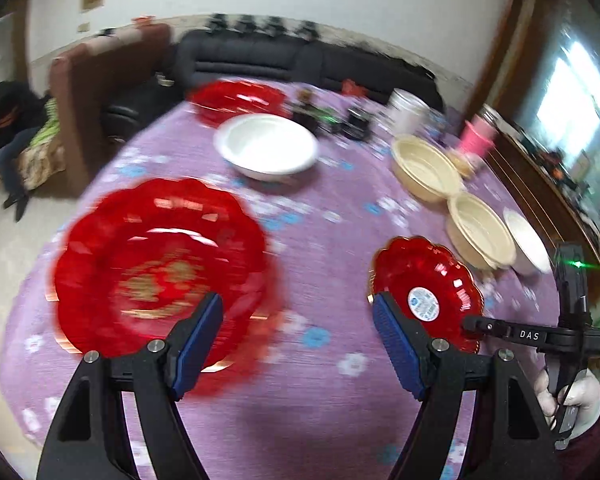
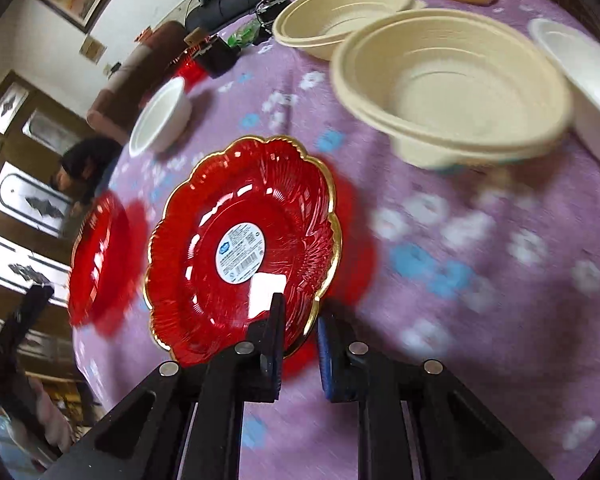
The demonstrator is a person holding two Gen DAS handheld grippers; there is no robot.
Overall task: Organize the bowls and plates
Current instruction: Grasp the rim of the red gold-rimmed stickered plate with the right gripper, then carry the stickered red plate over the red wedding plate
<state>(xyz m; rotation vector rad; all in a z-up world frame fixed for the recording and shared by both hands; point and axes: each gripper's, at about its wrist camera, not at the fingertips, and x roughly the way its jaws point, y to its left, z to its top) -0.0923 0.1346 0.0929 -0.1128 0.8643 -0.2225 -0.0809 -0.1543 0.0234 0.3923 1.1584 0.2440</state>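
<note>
- Purple flowered tablecloth (image 1: 332,272) covered the table, with a dark sofa (image 1: 300,60) behind it.
- Left gripper (image 1: 298,334) hung released over the cloth, jaws wide apart, beside a red scalloped plate (image 1: 160,268) lying flat.
- Right gripper (image 2: 300,344) was clenched on the rim of a gold-edged red plate (image 2: 244,248), tilted up off the cloth, label showing.
- Two cream bowls (image 2: 452,80) and two white bowls (image 1: 268,146) sat farther back.
</note>
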